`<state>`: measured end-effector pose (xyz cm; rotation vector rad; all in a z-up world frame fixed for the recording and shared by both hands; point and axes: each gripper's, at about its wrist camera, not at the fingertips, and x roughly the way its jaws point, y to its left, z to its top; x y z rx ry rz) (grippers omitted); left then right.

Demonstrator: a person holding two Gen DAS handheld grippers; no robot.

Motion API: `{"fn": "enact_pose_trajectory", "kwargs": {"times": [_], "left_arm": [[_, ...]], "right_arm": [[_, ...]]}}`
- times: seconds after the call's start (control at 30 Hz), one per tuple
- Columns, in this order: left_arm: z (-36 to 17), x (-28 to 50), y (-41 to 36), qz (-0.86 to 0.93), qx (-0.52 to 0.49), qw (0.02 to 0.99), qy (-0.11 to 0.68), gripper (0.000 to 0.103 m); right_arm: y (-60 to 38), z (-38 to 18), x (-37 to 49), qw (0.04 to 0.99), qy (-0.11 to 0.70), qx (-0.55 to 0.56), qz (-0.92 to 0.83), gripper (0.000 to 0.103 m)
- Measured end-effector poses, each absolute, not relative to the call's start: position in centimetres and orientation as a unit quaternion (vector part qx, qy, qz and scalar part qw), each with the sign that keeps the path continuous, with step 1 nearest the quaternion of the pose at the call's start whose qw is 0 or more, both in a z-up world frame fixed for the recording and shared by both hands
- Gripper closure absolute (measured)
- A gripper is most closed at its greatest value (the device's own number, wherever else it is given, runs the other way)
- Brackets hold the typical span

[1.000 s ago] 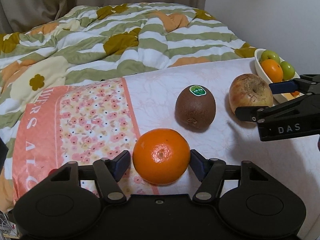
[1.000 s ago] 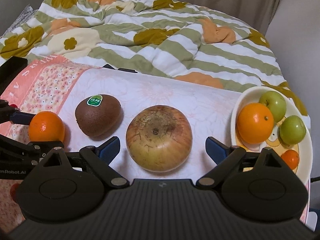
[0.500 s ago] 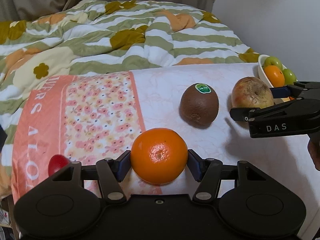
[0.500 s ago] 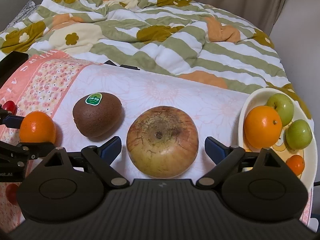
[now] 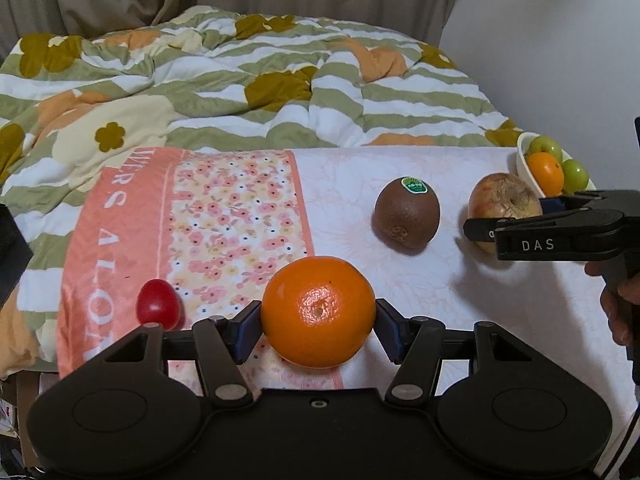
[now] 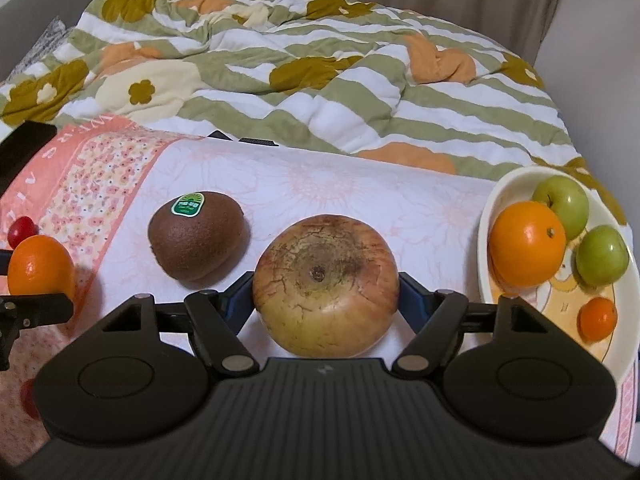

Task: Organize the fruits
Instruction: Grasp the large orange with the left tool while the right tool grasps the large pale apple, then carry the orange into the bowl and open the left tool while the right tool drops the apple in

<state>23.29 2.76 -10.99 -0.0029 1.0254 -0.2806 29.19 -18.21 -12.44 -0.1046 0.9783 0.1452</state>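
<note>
My left gripper [image 5: 319,326] is clamped on the orange [image 5: 319,311], both blue pads touching its sides, lower centre of the left view. In the right view that same orange [image 6: 40,266] sits at the far left edge. My right gripper [image 6: 326,300] is clamped on the apple [image 6: 326,285], pads against both sides, lower centre of the right view. In the left view the apple [image 5: 505,203] is at the right edge, partly behind my right gripper's finger.

The kiwi [image 6: 196,235], green sticker on top, lies on the cloth [image 6: 340,184] just left of the apple and apart from it; in the left view the kiwi [image 5: 406,213] is right of centre, between orange and apple.

A small red fruit [image 5: 157,309] sits on the cloth's floral band, lower left of the left view, near the left finger; can't tell if they touch.

The bowl [image 6: 486,220] is at the right edge of the right view, holding a second orange [image 6: 527,243], two green apples [image 6: 562,202] and a small orange fruit [image 6: 598,318].

A striped floral quilt [image 6: 320,80] fills the upper half of both views.
</note>
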Motion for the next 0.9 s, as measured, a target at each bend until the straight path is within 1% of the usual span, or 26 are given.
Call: {"fn": "enact_pose_trajectory", "kwargs": {"times": [0.17,0.4,0.7,0.9], "left_arm": [[-9.5,21.9,3.1,-0.135,-0.007,0.871,0.473,0.040],[-7.2,19.3,2.8,-0.147,0.003,0.886,0.440,0.040],[-4.6,16.4,0.1,-0.196,0.016,0.896,0.399,0.040],[-3.3,14.8,-2.5,-0.202,0.018,0.901,0.384,0.040]], "right_arm": [[-18.2,-10.9,27.2,0.885,0.459,-0.040,0.066,0.014],[-18.7,-7.4,23.0,0.902,0.429,-0.016,0.048,0.014],[-21.6,-3.8,17.1,0.910,0.414,0.029,0.008,0.014],[-25.3,-2.6,14.2,0.915,0.401,0.041,-0.008,0.014]]}}
